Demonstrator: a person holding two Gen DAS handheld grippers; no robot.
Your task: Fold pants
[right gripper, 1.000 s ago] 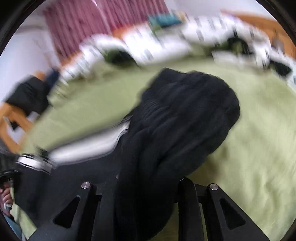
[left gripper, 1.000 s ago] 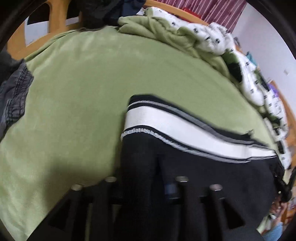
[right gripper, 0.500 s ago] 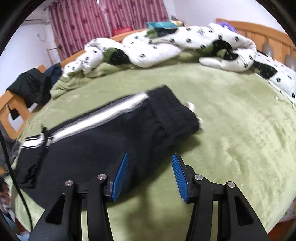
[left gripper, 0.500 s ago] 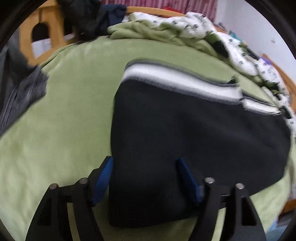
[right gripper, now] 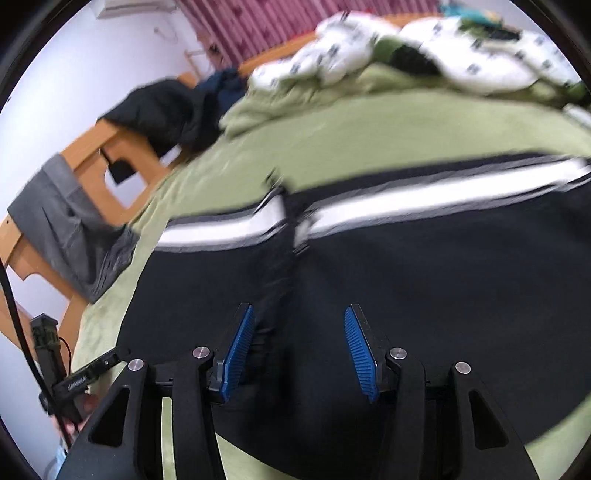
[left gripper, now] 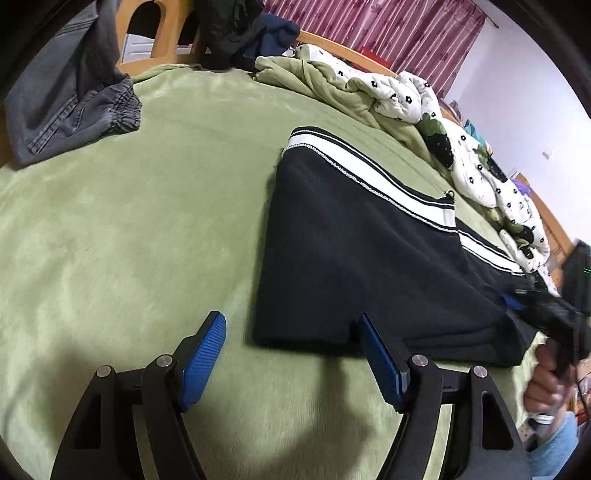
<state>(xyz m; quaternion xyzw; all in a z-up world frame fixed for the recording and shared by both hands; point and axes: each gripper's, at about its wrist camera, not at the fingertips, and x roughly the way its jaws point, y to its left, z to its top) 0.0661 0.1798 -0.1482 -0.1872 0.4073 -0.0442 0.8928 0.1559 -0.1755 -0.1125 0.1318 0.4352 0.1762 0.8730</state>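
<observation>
Black pants [left gripper: 362, 254] with a white side stripe lie folded flat on the green bedspread [left gripper: 129, 221]. My left gripper [left gripper: 291, 343] is open and empty, just in front of the folded near-left corner. In the right wrist view the same pants [right gripper: 406, 266] fill the middle, blurred by motion. My right gripper [right gripper: 299, 343] is open and empty, low over the black fabric near its front edge. The right gripper also shows at the far right of the left wrist view [left gripper: 546, 317], held in a hand.
Grey jeans [left gripper: 70, 103] hang over the wooden footboard [right gripper: 99, 155] at the left. A rumpled white-and-green quilt [left gripper: 424, 110] and dark clothes [left gripper: 236, 33] lie along the far side. The left gripper's handle [right gripper: 55, 369] is at the lower left.
Both grippers let go of the pants and opened. The left gripper has pulled back off the fabric. The right gripper has swung left over the pants.
</observation>
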